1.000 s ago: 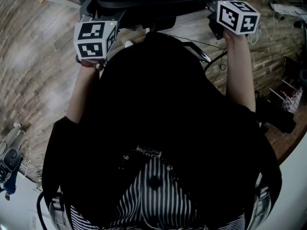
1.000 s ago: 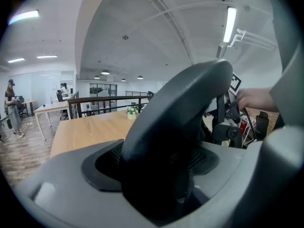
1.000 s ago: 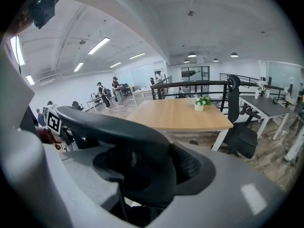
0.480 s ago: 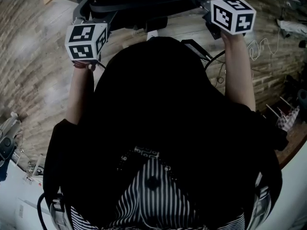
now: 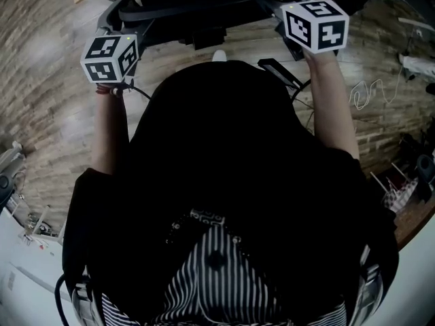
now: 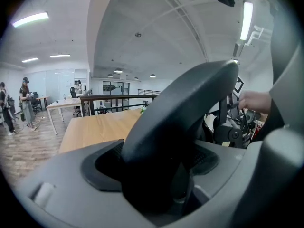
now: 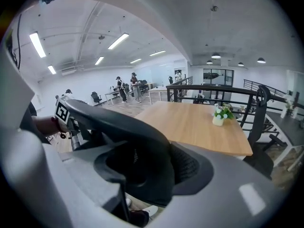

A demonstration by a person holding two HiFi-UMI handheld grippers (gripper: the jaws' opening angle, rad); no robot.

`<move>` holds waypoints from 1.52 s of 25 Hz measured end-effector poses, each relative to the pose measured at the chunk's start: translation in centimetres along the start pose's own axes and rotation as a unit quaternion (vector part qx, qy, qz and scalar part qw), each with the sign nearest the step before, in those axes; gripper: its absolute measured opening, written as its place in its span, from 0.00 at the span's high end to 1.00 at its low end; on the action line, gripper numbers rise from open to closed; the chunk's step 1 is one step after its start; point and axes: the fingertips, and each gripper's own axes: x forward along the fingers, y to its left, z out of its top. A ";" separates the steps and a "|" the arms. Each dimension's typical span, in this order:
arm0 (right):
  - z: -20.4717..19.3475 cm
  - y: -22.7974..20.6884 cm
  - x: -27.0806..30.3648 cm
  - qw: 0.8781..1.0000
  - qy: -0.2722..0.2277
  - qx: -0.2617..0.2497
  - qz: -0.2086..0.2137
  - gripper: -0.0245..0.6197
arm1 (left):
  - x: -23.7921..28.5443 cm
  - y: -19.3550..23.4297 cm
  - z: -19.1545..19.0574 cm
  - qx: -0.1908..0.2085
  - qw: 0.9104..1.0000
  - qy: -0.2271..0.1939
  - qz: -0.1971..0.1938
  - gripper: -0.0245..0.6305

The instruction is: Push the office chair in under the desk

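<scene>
The office chair (image 5: 197, 7) stands between the person and the wooden desk (image 7: 199, 122); the top rail of its backrest is right in front of the person and the desktop lies beyond it. The seat is hidden, so I cannot tell how far under it is.

The left gripper (image 6: 156, 163) is clamped on the left end of that rail, its jaws standing wide round the thick rim. The right gripper (image 7: 152, 170) has the right end between its jaws, which have just been closing and now press on it.

As I judge it, the push goes best with both ends driven evenly, straight at the desk edge, so the chair does not swing round; the pressure should ease as the backrest nears the desktop. The small flower pot (image 7: 218, 118) sits well back on the desk and looks safe.
</scene>
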 end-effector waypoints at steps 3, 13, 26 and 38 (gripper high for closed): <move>0.3 -0.8 0.8 1.000 -0.002 -0.009 0.002 0.61 | 0.7 0.6 0.1 -0.008 1.000 -0.007 0.011 0.38; 2.0 -4.3 3.8 0.998 -0.014 -0.044 0.030 0.64 | 4.2 2.8 0.6 -0.067 0.997 -0.011 0.021 0.36; 3.3 -4.6 3.9 0.997 -0.026 -0.055 0.044 0.65 | 3.8 3.2 1.1 -0.103 0.994 -0.026 0.031 0.34; 4.1 -4.5 4.2 0.998 -0.013 -0.055 0.038 0.65 | 3.4 3.0 1.1 -0.124 0.991 -0.037 0.032 0.34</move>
